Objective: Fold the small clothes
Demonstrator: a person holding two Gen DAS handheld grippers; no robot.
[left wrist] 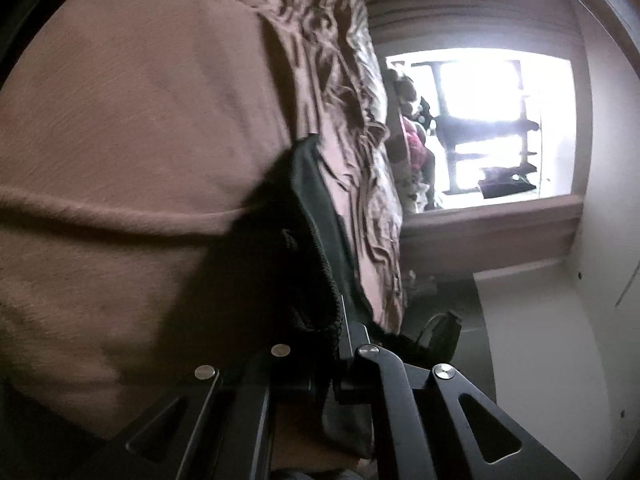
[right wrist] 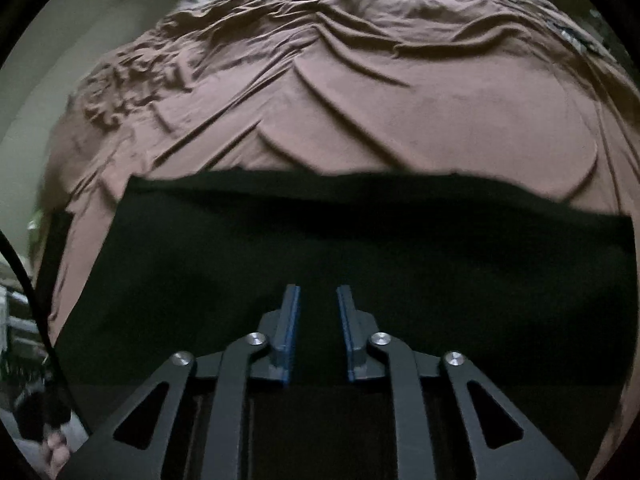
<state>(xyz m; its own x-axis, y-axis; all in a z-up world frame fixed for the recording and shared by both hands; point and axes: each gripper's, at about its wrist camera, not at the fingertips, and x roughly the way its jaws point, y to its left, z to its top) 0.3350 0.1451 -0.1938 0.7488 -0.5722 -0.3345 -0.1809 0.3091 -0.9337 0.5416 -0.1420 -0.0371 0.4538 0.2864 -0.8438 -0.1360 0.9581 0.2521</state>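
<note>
The fingertips of the left gripper [left wrist: 340, 332] are buried in a bunched dark garment [left wrist: 280, 248], so whether they are clamped on it cannot be told. Beyond them a bright window [left wrist: 492, 128] is washed out, the shapes before it unreadable. Below the right gripper [right wrist: 318, 320], the garment's near edge runs behind the linkage, and perhaps a cable [right wrist: 28, 280] leaves the frame to the left.

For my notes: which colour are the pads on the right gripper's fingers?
Blue pads on black fingers, clearest in the right wrist view.
</note>
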